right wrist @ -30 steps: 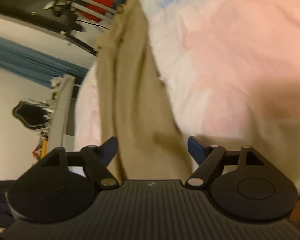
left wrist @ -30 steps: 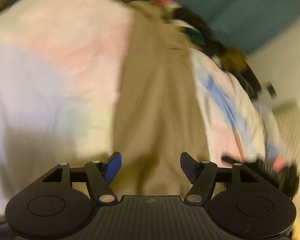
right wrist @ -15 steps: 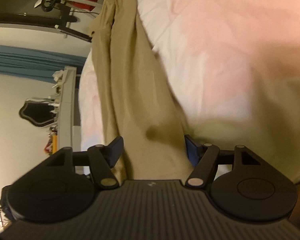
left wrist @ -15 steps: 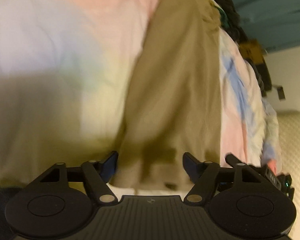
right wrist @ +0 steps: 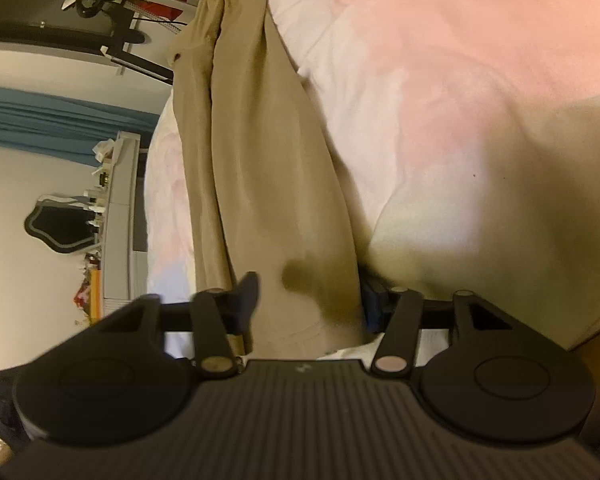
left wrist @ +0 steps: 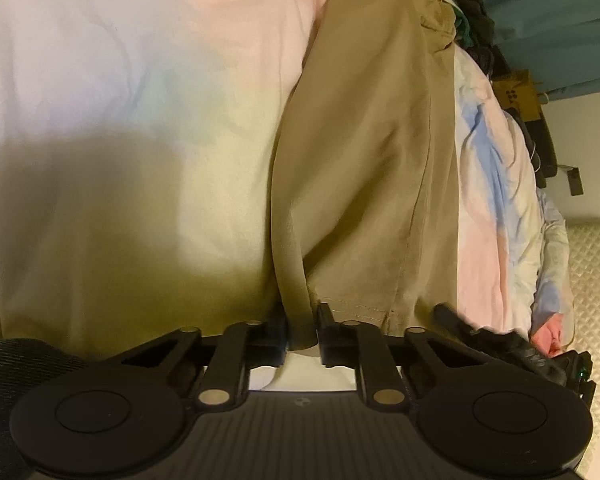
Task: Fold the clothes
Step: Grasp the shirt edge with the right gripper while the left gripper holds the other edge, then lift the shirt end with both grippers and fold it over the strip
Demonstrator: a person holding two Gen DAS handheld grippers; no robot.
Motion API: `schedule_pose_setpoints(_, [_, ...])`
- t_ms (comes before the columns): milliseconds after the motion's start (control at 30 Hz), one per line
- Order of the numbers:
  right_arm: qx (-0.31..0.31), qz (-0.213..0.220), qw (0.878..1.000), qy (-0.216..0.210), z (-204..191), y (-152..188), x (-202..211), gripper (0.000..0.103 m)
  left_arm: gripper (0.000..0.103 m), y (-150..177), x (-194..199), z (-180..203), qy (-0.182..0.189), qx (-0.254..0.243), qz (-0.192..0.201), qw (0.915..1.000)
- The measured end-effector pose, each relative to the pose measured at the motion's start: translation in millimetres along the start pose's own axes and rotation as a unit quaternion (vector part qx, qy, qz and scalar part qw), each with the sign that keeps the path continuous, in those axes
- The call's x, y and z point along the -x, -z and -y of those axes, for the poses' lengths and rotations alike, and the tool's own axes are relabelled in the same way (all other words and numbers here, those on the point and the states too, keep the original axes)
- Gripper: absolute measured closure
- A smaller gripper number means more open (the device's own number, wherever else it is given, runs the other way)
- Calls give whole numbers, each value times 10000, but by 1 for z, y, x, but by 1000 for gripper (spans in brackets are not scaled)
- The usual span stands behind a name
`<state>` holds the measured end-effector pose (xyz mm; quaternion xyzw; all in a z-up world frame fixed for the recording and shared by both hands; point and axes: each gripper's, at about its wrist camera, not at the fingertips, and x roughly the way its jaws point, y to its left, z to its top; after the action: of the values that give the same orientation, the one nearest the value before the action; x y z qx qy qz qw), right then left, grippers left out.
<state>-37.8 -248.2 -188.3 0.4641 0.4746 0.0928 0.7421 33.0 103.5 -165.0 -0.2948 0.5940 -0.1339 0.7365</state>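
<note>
Tan trousers lie lengthwise on a pastel pink, white and blue bedcover, hem end nearest me. My left gripper is shut on a fold at the left edge of the hem. In the right wrist view the same trousers run away across the bedcover. My right gripper is open, its fingers standing either side of the trouser leg at the hem, with cloth filling the gap between them.
Dark clothes are heaped at the far end of the bed before a blue curtain. A quilted headboard is at the right. An exercise machine and a white dresser stand beside the bed.
Both grippers dropped toward the hem. The left went from wide open to shut on the cloth. The right fingers narrowed slightly around the leg.
</note>
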Motion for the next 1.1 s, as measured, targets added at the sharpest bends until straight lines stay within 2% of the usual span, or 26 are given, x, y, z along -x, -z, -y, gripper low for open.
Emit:
schedule_pose_setpoints(67, [33,57,10000,37,0,0,1,88,91,-1,-1,6,59,-6,113,9999])
schedule_pose_setpoints(167, [158,356,9992,-31,-4,0,12,94,93,1,12,10,218,-25,317,9993])
schedule_pose_setpoints(367, [338,741,9957,-445,-14,2,39,95,95,5,38,17,536,-64,723,9959])
schedule_pose_setpoints(533, [554,1001,9915,-620,-36,-2,61,95,96,9,60,24,800,-96,1061,9911])
schedule_pose_setpoints(800, [1062,1483,9788,-928,-74,-1,110,95,97,26,103,59,1354,-286,1714,9754])
schedule_pose_setpoints(933, [1227,1578,9744,-1031,-67,17,129,95,97,52,118,61,1468,-295,1881,9707])
schedule_pose_setpoints(1100, [1184,1686,9721,-1125,-42,51,152,95,97,107,137,37,1569,-196,1926,9684])
